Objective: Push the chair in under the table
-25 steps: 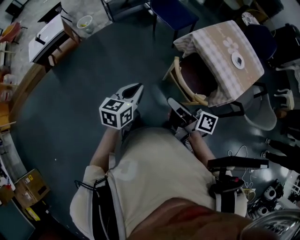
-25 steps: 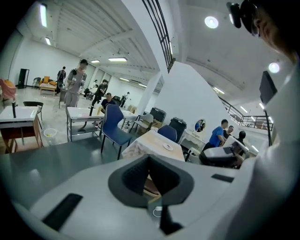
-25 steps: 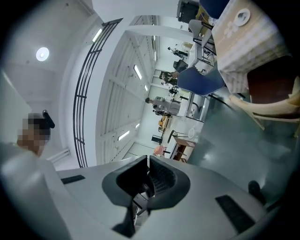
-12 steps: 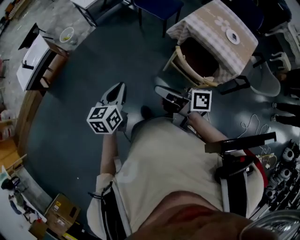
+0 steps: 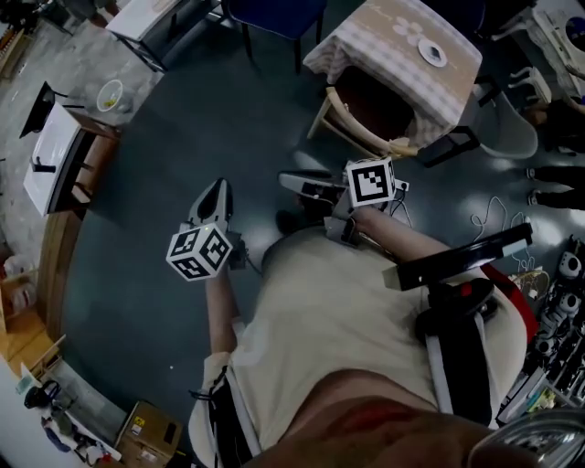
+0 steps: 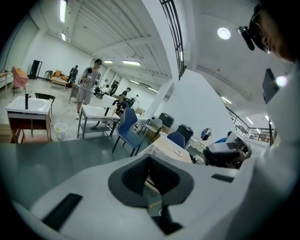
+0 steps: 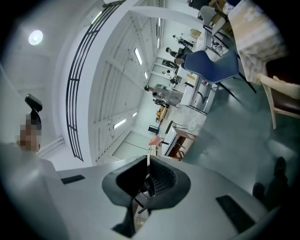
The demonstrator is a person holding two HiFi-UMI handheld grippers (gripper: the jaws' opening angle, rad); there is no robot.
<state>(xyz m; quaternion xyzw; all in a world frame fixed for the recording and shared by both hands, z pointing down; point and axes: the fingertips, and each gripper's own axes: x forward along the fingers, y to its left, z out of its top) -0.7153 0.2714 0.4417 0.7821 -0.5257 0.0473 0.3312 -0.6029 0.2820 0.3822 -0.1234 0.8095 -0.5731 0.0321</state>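
Observation:
The table (image 5: 379,50) with a checked cloth and a small plate (image 5: 431,52) stands at the top right of the head view. A wooden chair (image 5: 352,137) with a dark red seat sits at its near side, part way under the cloth. My left gripper (image 5: 218,187) hovers over the dark floor, shut and empty, well left of the chair. My right gripper (image 5: 288,179) is shut and empty, just short of the chair's near edge. The table (image 6: 171,146) shows ahead in the left gripper view. The chair frame (image 7: 281,101) and cloth (image 7: 255,28) show at the right of the right gripper view.
A blue chair (image 5: 274,14) stands beyond the table. A white desk (image 5: 55,155) and a pale bin (image 5: 110,94) are at the left. A grey chair (image 5: 512,137) and cables lie right of the table. A cardboard box (image 5: 151,430) sits behind me. People (image 6: 89,86) stand far off.
Table and chair have shifted up and left in the head view. The left gripper has drifted down-left in the picture, and the right gripper up-left. Both jaws stay shut.

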